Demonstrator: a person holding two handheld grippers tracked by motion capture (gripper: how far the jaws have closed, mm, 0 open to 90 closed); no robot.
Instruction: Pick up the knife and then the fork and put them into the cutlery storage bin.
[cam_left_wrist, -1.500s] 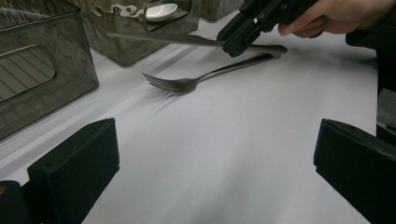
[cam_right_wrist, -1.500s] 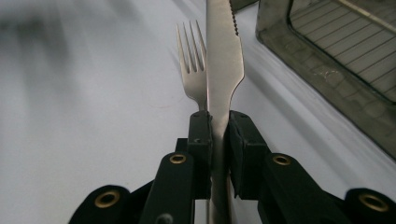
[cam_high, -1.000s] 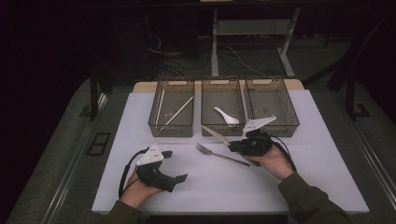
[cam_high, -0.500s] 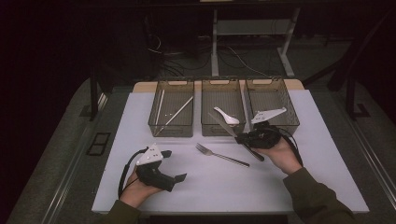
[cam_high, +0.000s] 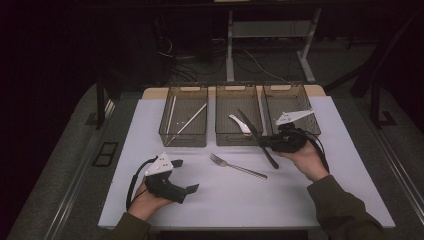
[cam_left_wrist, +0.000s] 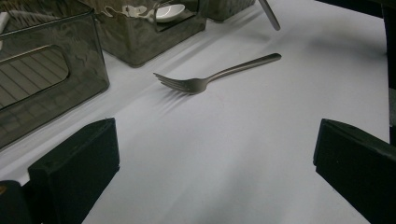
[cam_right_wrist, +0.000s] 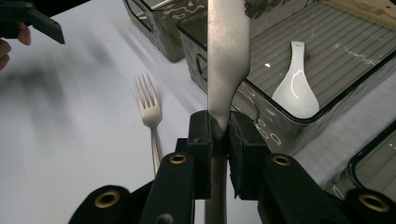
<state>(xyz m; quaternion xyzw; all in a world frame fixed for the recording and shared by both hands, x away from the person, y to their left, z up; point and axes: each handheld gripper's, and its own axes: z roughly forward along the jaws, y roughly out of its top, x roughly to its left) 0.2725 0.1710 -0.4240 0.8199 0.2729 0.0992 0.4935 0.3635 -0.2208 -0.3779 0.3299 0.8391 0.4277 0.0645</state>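
Here the right gripper (cam_right_wrist: 219, 128) is clamped on a knife (cam_right_wrist: 226, 60), its jaws pinching the narrow neck where blade meets handle, so the blade runs straight up the middle of the right gripper view and the handle drops out of sight below. In the high view the same gripper (cam_high: 270, 144) sits right of centre, and the knife (cam_high: 256, 136) slants from the middle bin's rim down toward the tabletop (cam_high: 300, 200), off the surface as far as I can judge. Gripping at the neck probably keeps the long piece balanced for carrying to a bin.

Further out, three dark bins stand in a row across the upper middle of the high view. The middle bin (cam_high: 238, 137) holds a white spoon (cam_high: 241, 124); the left bin (cam_high: 183, 139) holds pale sticks, perhaps chopsticks; the right bin (cam_high: 315, 125) looks bare where it shows. That suggests sorting cutlery by kind, and I would guess the knife belongs in the right bin.

A fork (cam_high: 237, 166) lies alone on the tabletop at centre frame, between the two hands.

The left gripper (cam_high: 187, 175), lower left in the high view, rests low with its jaws wide apart and holding nothing, likely waiting for the fork.

The left gripper view shows the fork's tines pointing left toward the bins. The right gripper view shows exactly where the knife is pinched, which the high view leaves too small to read.
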